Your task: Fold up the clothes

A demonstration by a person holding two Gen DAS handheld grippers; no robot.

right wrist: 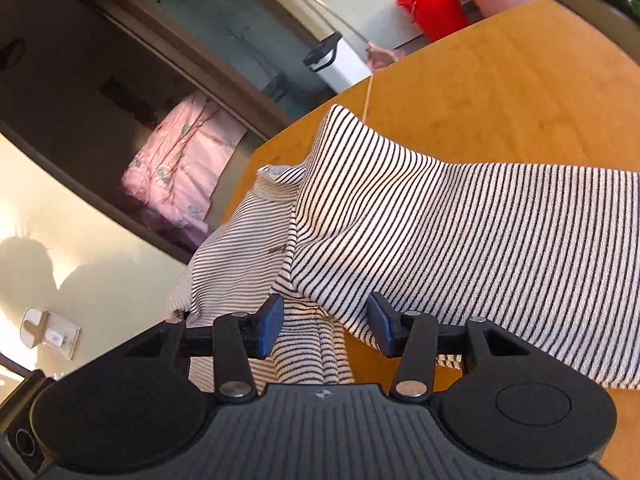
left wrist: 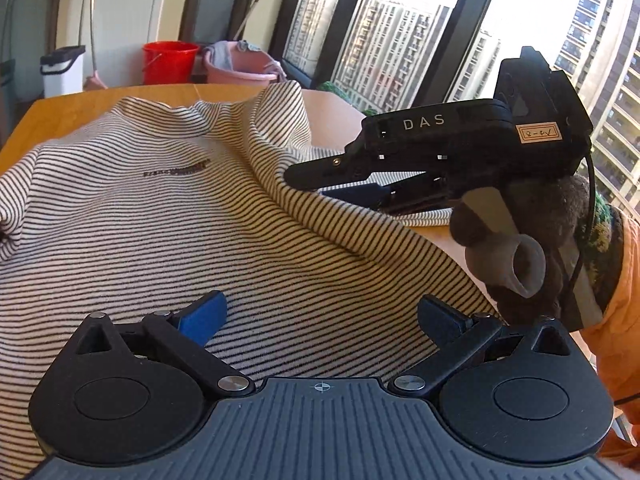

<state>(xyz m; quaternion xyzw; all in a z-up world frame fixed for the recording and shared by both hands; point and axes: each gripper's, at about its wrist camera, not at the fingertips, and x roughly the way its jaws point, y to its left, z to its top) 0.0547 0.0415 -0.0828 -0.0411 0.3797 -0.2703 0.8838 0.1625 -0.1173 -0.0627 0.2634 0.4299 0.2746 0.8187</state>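
A white shirt with thin black stripes (left wrist: 160, 216) lies spread on the wooden table (left wrist: 56, 120), with a small dark logo on its chest. My left gripper (left wrist: 322, 312) hovers over the shirt's near part, open wide with nothing between its blue pads. My right gripper (left wrist: 320, 184) comes in from the right at a raised fold of the shirt. In the right wrist view a striped sleeve (right wrist: 460, 232) lies folded across the table (right wrist: 500, 92). Its edge sits between the parted pads of my right gripper (right wrist: 326, 324), which do not press on it.
A red bucket (left wrist: 168, 62), a pink basin (left wrist: 236, 66) and a white bin (left wrist: 62, 70) stand beyond the table's far edge. Big windows run along the right. A gloved hand with an orange sleeve (left wrist: 616, 280) holds the right gripper. A pink garment (right wrist: 184, 160) hangs in a dark opening.
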